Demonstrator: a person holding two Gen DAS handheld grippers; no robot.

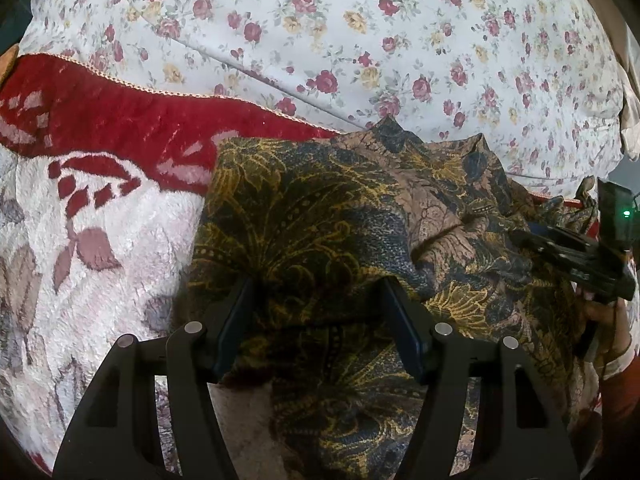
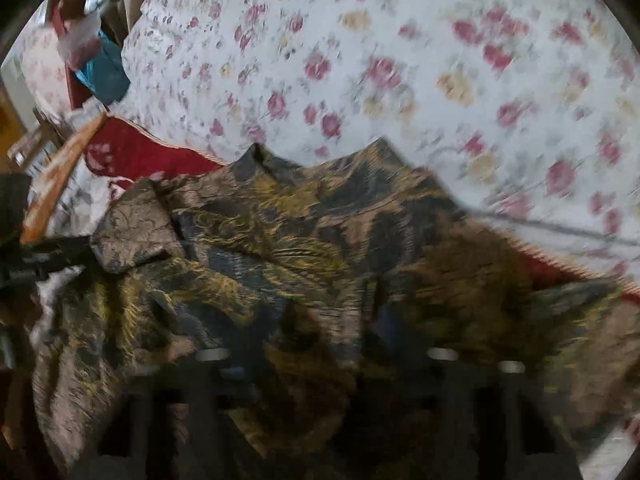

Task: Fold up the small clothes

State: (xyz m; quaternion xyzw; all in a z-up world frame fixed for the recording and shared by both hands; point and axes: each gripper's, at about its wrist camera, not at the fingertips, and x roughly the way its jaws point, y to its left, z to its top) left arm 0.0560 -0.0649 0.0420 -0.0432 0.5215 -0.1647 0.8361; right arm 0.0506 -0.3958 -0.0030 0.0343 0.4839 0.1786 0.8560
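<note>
A brown batik shirt [image 1: 320,208] with yellow and dark blue patterns lies crumpled on a plush red and white blanket [image 1: 100,216]. My left gripper [image 1: 318,292] is open, its fingers wide apart just above the shirt's near part. The right gripper shows at the right edge of the left wrist view [image 1: 568,252], low over the shirt's right side. The right wrist view is blurred by motion: the shirt [image 2: 304,240] fills its lower half and the right gripper [image 2: 332,320] hovers over it, its jaws too smeared to read. The left gripper shows at that view's left edge [image 2: 44,256].
A white quilt with a rose print [image 1: 360,40] lies behind the shirt. In the right wrist view a blue bag [image 2: 104,72] and wooden furniture [image 2: 60,176] stand at the far left. The person's hand [image 1: 612,328] holds the right gripper.
</note>
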